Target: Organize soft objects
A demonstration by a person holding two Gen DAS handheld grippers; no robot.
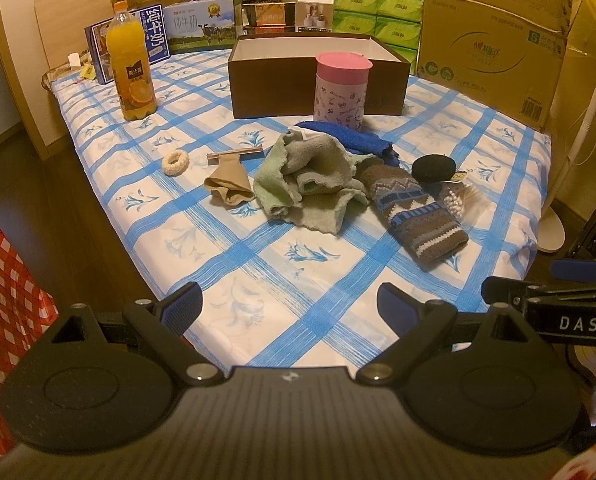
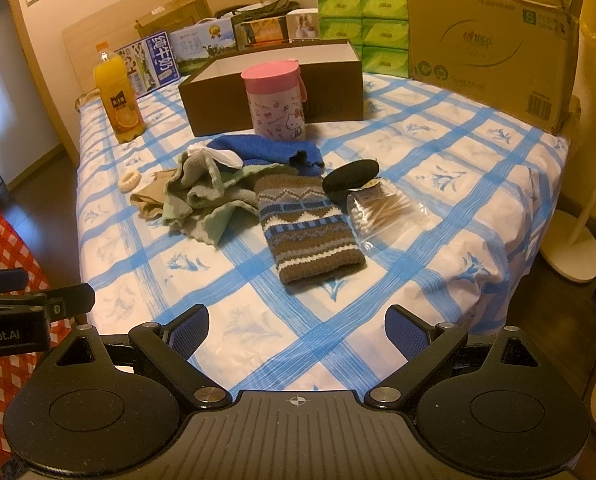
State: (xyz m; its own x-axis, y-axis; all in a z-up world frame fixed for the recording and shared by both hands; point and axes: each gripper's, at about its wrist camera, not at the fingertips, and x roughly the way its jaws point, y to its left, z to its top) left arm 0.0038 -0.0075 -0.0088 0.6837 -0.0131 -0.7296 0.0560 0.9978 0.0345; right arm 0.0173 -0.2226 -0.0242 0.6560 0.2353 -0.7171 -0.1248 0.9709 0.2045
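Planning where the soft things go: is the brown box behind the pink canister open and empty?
Open: the brown box has no lid on, its white inner walls showing. Empty: cannot tell, the floor is hidden.

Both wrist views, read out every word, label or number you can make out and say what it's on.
"DAS": on the right gripper's body, seen from the left wrist.
"Robot.AI": on the left gripper's body, seen from the right wrist.
"S": green square on the large cardboard box.
"纯牛奶": on the blue milk carton.
Orange juice bottle label, pink-lidded canister print, tissue packs: too small or blurred.
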